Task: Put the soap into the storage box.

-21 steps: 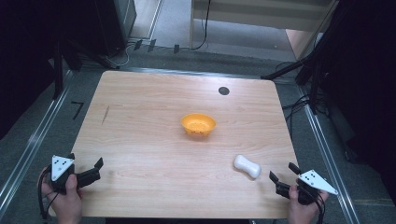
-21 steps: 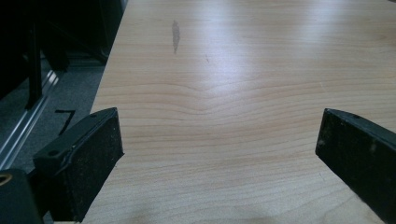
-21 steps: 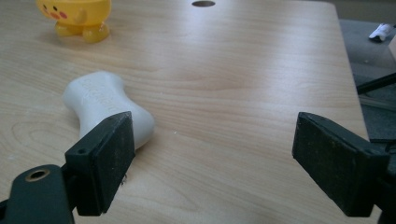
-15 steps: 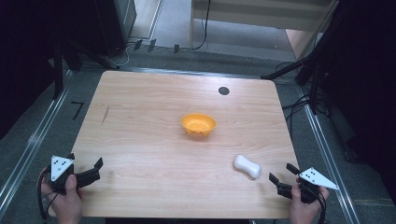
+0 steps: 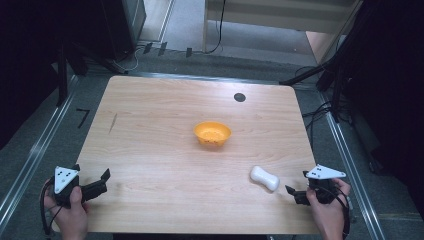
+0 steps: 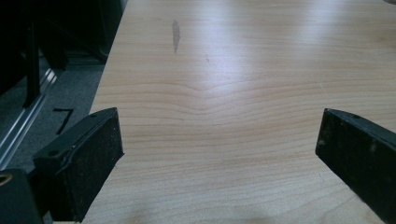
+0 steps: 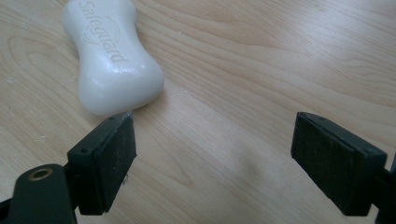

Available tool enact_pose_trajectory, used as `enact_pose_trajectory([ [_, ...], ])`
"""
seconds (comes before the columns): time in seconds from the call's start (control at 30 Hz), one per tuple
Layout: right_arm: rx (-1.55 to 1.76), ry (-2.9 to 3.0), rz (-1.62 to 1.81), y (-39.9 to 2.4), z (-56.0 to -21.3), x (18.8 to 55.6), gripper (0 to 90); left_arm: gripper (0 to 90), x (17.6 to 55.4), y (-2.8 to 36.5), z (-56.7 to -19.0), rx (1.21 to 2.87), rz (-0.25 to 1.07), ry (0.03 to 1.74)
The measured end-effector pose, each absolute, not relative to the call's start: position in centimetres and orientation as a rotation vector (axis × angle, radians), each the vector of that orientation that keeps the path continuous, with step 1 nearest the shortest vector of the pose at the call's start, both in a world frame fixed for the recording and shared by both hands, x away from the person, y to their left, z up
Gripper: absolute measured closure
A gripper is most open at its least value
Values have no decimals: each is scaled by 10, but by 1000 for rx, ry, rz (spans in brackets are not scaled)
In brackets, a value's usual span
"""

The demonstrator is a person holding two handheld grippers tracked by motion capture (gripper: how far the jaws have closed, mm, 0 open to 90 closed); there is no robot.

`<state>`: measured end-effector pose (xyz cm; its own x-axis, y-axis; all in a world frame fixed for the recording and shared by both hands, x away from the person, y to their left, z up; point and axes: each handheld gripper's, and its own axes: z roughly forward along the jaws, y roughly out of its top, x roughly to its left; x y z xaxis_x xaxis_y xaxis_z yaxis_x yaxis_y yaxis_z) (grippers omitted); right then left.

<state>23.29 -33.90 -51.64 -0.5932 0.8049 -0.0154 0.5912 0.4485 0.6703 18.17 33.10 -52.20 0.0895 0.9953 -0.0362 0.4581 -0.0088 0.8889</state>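
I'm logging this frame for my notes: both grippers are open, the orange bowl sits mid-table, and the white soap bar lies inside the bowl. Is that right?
Not quite. The white soap bar lies on the bare table, outside the orange bowl and near the right gripper, as the high view shows. The rest holds: the left gripper is open too.

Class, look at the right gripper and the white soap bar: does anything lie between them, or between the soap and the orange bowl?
Nothing visible does. The right gripper sits open just beside the soap, with bare wood between them. From the soap to the bowl the table is also bare.
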Motion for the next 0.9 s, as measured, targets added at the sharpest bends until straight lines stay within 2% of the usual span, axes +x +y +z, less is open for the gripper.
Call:
enact_pose_trajectory([
  [0.9,1058,2720,515,-283,-489,279,139,12,183,331,-522,1579,852,1482],
])
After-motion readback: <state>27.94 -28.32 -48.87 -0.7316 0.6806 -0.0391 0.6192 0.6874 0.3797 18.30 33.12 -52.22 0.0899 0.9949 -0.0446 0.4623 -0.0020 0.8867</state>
